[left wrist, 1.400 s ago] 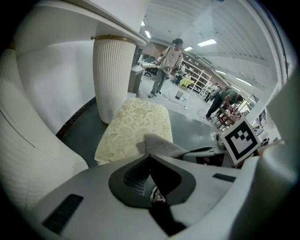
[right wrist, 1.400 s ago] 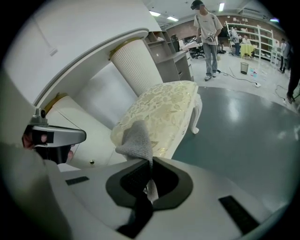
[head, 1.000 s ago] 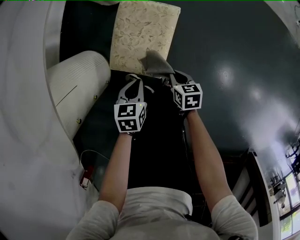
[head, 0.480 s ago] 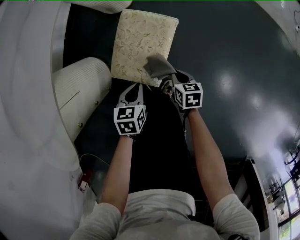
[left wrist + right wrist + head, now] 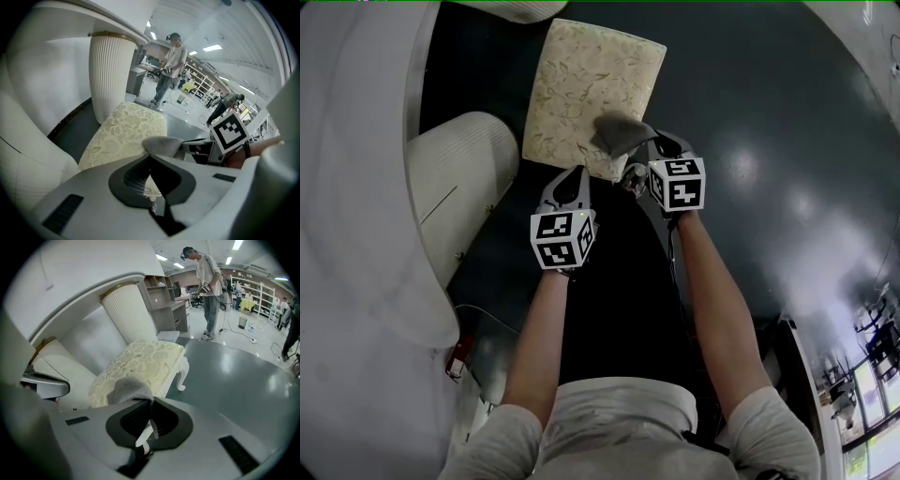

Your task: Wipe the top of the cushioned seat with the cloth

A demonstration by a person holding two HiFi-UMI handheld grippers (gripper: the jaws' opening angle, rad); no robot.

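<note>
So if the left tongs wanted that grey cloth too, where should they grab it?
Probably the raised hump of the grey cloth, coming from the left over the cushioned seat. The right tongs pinch its near edge, so the bunched fold standing up off the cushion is the free part. The left tongs are shut and would need opening first.

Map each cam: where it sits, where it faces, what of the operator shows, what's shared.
Head view: on the head, steeply down at the cream floral-patterned cushioned seat; forearms, left hand-held gripper and right hand-held gripper show.
Left gripper view: rides that hand-held gripper, along its shut jaws over the seat; the other's marker cube shows.
Right gripper view: along jaws shut on the grey cloth, toward the seat.
Shared: all show seat and cloth.
</note>
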